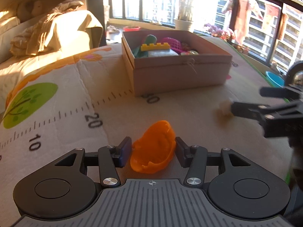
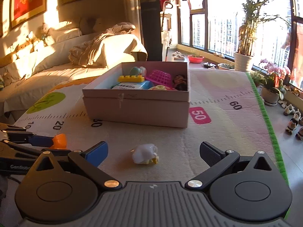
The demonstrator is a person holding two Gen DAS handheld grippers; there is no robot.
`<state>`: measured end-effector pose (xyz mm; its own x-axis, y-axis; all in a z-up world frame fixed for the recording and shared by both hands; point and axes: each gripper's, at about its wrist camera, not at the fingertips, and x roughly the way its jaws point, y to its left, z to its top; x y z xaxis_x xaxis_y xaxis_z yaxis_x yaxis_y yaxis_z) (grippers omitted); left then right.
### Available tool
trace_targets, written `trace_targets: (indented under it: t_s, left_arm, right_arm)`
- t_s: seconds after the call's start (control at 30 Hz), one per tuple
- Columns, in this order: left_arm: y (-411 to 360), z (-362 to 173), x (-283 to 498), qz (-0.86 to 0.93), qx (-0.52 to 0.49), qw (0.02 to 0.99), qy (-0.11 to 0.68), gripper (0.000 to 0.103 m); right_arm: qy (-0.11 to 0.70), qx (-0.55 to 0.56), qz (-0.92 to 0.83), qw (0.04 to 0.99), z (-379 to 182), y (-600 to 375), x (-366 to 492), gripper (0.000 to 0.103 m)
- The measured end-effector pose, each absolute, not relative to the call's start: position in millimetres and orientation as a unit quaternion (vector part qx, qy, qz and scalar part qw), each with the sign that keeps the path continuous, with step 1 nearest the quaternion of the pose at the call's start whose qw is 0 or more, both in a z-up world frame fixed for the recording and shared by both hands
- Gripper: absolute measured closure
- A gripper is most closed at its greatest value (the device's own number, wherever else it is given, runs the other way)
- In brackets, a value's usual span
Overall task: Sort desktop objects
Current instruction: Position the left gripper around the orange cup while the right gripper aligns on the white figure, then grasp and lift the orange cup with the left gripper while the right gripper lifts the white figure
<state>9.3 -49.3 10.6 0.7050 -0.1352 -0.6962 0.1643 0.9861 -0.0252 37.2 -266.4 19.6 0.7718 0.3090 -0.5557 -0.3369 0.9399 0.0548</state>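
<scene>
Two loose items are waiting on the printed mat point(image 2: 217, 136), w/ the cardboard box point(image 2: 138, 109) of toys sitting well behind. The orange plastic shell point(image 1: 153, 149) is lying between the left gripper point(image 1: 153, 151) pads, which are bracketing its sides; contact unclear. Prob. light, thin, springy, so gripping across the rim walls seems best. The right gripper point(image 2: 153, 153) is gaping wide around a small white lump point(image 2: 144, 154), not touching; looks soft, crushable.
</scene>
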Motion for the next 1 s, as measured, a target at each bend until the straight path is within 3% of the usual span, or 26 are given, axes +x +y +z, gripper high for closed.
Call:
trace_targets:
  t_s: [0.1,0.2,0.3,0.37,0.47,0.67,0.8,0.93,1.0]
  left_arm:
    - [-44,11,-2,-0.077,0.025,0.923,0.377,0.046]
    - [-39,12,-8,-0.065,0.026,0.924,0.375,0.034]
    - [-35,12,-9,-0.051,0.025,0.925,0.377,0.031]
    - [-33,12,-9,-0.045,0.024,0.924,0.379,0.03]
    - [-33,14,-10,-0.049,0.017,0.924,0.379,0.027]
    - [-35,15,-15,-0.054,0.002,0.923,0.381,0.021]
    - [-37,17,-18,-0.056,-0.016,0.921,0.384,0.018]
    - [-42,18,-10,-0.051,-0.033,0.919,0.389,0.019]
    - [-45,18,-4,-0.044,-0.035,0.919,0.389,0.024]
  right_arm:
    - [0.292,-0.046,0.18,0.938,15,-255,38,0.001]
    - [0.306,-0.06,0.183,0.932,11,-245,46,0.014]
    - [0.324,-0.055,0.18,0.927,6,-244,56,0.02]
    - [0.332,-0.056,0.183,0.924,5,-244,58,0.039]
    - [0.337,-0.063,0.19,0.92,5,-244,55,0.058]
    - [0.328,-0.067,0.193,0.922,12,-244,48,0.066]
    - [0.321,-0.072,0.196,0.924,16,-243,41,0.066]
    - [0.316,-0.083,0.204,0.923,19,-241,31,0.066]
    - [0.313,-0.088,0.211,0.922,21,-240,26,0.066]
